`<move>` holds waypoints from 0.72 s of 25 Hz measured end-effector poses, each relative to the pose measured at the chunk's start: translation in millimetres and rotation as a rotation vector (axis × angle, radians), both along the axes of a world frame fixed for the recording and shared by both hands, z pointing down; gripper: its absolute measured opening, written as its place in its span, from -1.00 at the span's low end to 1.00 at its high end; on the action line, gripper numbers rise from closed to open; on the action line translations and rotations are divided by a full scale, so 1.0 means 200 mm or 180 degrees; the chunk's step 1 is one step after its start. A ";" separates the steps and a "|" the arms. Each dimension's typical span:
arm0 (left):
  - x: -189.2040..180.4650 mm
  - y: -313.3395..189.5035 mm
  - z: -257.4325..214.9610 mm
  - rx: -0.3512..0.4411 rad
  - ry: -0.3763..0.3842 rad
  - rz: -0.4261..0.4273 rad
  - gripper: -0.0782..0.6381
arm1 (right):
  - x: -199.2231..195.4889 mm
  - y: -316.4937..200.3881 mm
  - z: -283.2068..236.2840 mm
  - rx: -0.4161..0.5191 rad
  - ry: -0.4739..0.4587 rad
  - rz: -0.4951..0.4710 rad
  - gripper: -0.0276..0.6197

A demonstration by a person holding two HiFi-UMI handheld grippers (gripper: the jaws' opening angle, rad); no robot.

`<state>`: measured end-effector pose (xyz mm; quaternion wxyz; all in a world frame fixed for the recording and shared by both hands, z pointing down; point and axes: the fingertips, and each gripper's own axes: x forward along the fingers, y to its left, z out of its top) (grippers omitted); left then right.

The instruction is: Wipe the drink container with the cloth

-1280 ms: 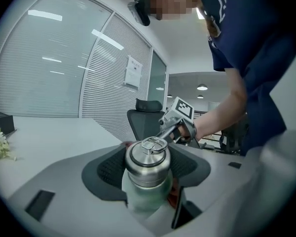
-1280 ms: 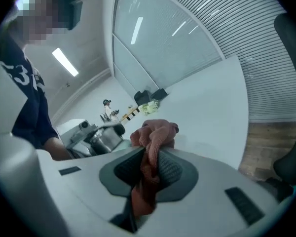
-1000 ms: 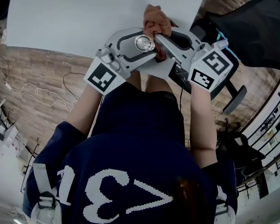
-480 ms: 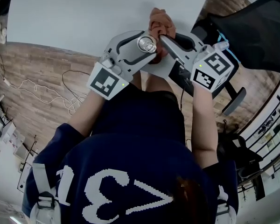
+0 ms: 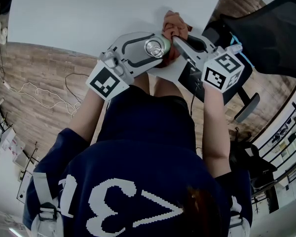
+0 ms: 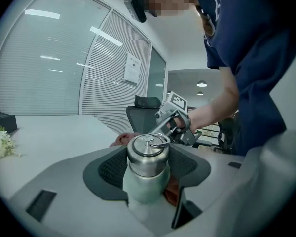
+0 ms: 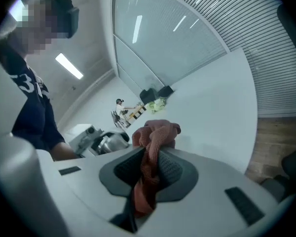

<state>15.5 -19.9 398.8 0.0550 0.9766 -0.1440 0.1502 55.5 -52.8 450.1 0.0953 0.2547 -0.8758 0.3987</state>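
A pale green drink bottle (image 6: 145, 174) with a steel cap and ring stands upright between the jaws of my left gripper (image 6: 147, 179), which is shut on its body. From the head view its round cap (image 5: 154, 47) shows between the two grippers, above the white table's near edge. My right gripper (image 7: 149, 174) is shut on a rust-orange cloth (image 7: 153, 139) bunched above and hanging below its pads. In the head view the cloth (image 5: 173, 21) sits just right of the bottle, against its far side. The right gripper (image 6: 175, 120) shows behind the bottle in the left gripper view.
A white table (image 5: 89, 19) spreads ahead, its right corner near a black mesh office chair (image 5: 266, 28). Wood-pattern floor with a white cable (image 5: 34, 90) lies to the left. A small flower bunch (image 6: 0, 142) sits far across the table.
Both grippers shifted slightly right and away along the table edge. The right gripper dropped a little with the cloth beside the bottle. The left gripper's marker cube turned slightly.
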 end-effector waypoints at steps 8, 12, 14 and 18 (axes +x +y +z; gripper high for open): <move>-0.01 -0.02 0.02 -0.0020 -0.0204 -0.0228 -0.03 | -0.12 0.00 -0.26 0.0465 -0.0110 -0.0321 -0.69; -0.02 -0.04 -0.01 -0.0017 -0.0241 -0.0688 -0.01 | -0.12 0.00 -0.25 0.0437 -0.0106 -0.0276 -0.69; -0.03 -0.04 -0.01 -0.0128 -0.0179 -0.0807 -0.01 | -0.13 0.01 -0.26 0.0440 -0.0104 -0.0308 -0.69; 0.00 -0.03 -0.02 -0.0071 -0.0095 -0.0621 -0.03 | -0.12 0.01 -0.22 0.0423 -0.0034 -0.0339 -0.69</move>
